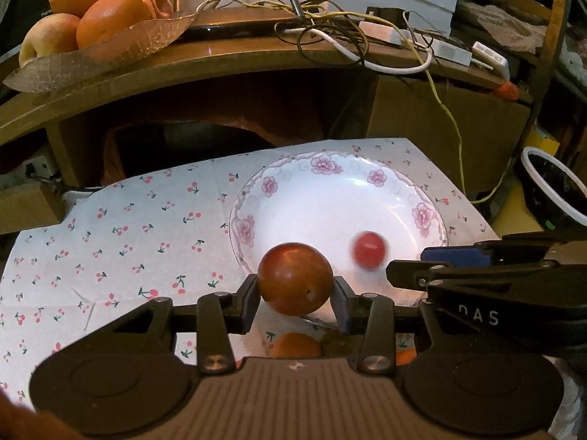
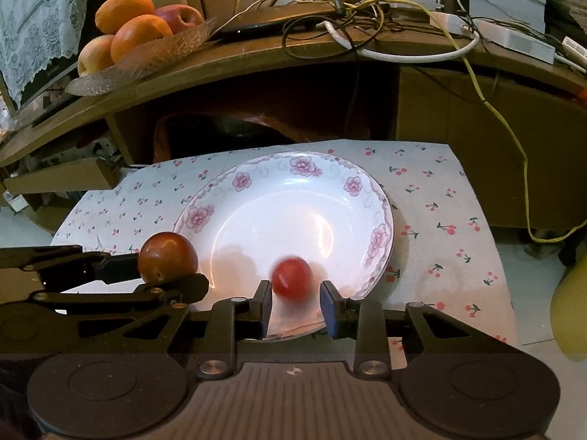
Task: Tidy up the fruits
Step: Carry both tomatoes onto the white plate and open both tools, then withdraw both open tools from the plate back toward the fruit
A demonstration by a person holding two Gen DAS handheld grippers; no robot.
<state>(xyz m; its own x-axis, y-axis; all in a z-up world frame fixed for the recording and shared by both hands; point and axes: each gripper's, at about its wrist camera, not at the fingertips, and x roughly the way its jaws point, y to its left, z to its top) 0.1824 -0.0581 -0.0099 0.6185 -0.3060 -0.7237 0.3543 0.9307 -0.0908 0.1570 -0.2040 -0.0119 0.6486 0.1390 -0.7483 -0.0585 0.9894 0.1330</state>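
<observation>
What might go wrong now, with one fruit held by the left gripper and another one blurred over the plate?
1. The small red fruit looks blurred between the open right gripper fingers, probably moving; it may roll across the plate and off its rim.
2. The left gripper holds the dark red fruit near the plate's edge; released there, it may land on the cloth.

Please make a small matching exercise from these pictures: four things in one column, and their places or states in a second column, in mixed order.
Things:
1. brown-red fruit
2. small red fruit
3. flowered plate
4. oranges

Places or states:
A. in the glass dish on the wooden shelf
B. blurred, over the plate, between open fingers
C. clamped in the left gripper
D. lying on the cherry-print cloth

Pairs: 1-C, 2-B, 3-D, 4-A
</observation>
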